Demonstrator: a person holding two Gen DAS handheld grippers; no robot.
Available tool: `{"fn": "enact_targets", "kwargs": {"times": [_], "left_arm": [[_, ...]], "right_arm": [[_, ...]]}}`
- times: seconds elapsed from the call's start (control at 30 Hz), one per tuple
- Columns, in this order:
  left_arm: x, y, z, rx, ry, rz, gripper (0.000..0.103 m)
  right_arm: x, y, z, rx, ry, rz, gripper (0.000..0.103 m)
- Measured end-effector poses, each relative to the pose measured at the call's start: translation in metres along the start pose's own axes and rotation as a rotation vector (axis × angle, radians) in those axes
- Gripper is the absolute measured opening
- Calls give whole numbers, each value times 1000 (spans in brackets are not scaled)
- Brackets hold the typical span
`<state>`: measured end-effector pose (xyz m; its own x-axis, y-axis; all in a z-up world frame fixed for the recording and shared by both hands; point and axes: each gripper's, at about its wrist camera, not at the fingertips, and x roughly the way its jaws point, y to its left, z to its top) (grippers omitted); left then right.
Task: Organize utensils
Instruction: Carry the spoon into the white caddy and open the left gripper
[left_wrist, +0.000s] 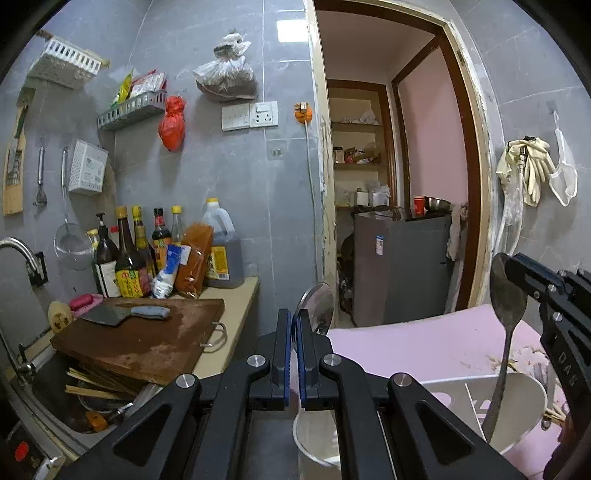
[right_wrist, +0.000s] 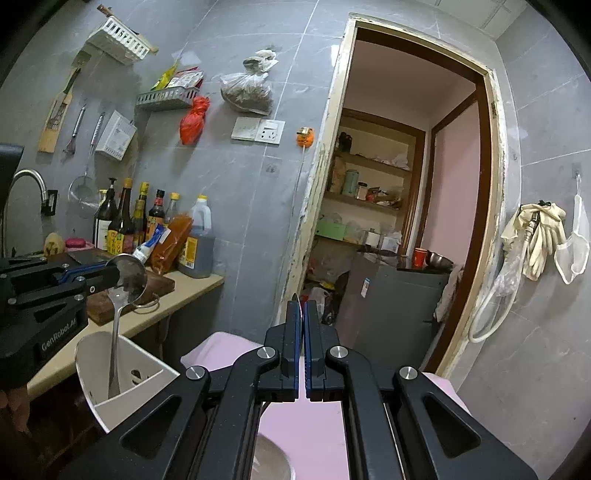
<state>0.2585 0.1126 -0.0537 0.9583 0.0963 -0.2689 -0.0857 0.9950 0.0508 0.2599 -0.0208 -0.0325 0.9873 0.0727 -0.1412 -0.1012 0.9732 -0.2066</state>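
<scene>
My left gripper (left_wrist: 295, 317) is shut on the bowl of a metal spoon (left_wrist: 319, 302). That spoon's handle hangs down out of sight towards a white utensil holder (left_wrist: 524, 402). At the right edge my right gripper (left_wrist: 509, 263) is shut on a darker spoon (left_wrist: 508, 295), whose handle reaches down into the holder. In the right wrist view, the right gripper (right_wrist: 303, 308) pinches its spoon edge-on. At the left of that view the left gripper (right_wrist: 105, 276) holds its spoon (right_wrist: 127, 275), with the handle inside the holder (right_wrist: 92, 362). The holder stands on a pink surface (left_wrist: 406, 350).
A wooden cutting board (left_wrist: 147, 343) with a cleaver (left_wrist: 122, 315) lies on the counter to the left, behind it sauce bottles (left_wrist: 136, 254). A sink (left_wrist: 55, 406) with chopsticks is at lower left. A doorway with a grey cabinet (left_wrist: 399, 266) is straight ahead.
</scene>
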Motion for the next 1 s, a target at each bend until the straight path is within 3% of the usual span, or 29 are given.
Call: {"fn": "enact_targets", "kwargs": {"times": [0.13, 0.27, 0.4, 0.53, 0.6, 0.77, 0.9, 1.0], "left_arm": [[3, 5, -2, -32, 49, -57, 5], [4, 12, -1, -86, 92, -115, 9], [-2, 14, 3, -134, 99, -147, 37], [-8, 11, 10, -154, 106, -145, 41], [-14, 8, 15, -159, 106, -146, 47], [-29, -4, 25, -170, 104, -151, 62], [-47, -19, 32, -171, 88, -153, 85], [-62, -33, 35, -167, 72, -154, 94]], "right_arm": [[-4, -6, -4, 11, 16, -1, 5], [-10, -15, -2, 37, 19, 10, 33], [-19, -25, 4, 53, 22, 7, 34], [-29, -43, 12, 91, 26, -5, 45], [-35, -52, 15, 109, 26, -10, 50], [-55, -83, 20, 165, 30, -42, 69], [-74, -107, 19, 192, 30, -75, 86], [-88, -124, 15, 203, 26, -105, 98]]}}
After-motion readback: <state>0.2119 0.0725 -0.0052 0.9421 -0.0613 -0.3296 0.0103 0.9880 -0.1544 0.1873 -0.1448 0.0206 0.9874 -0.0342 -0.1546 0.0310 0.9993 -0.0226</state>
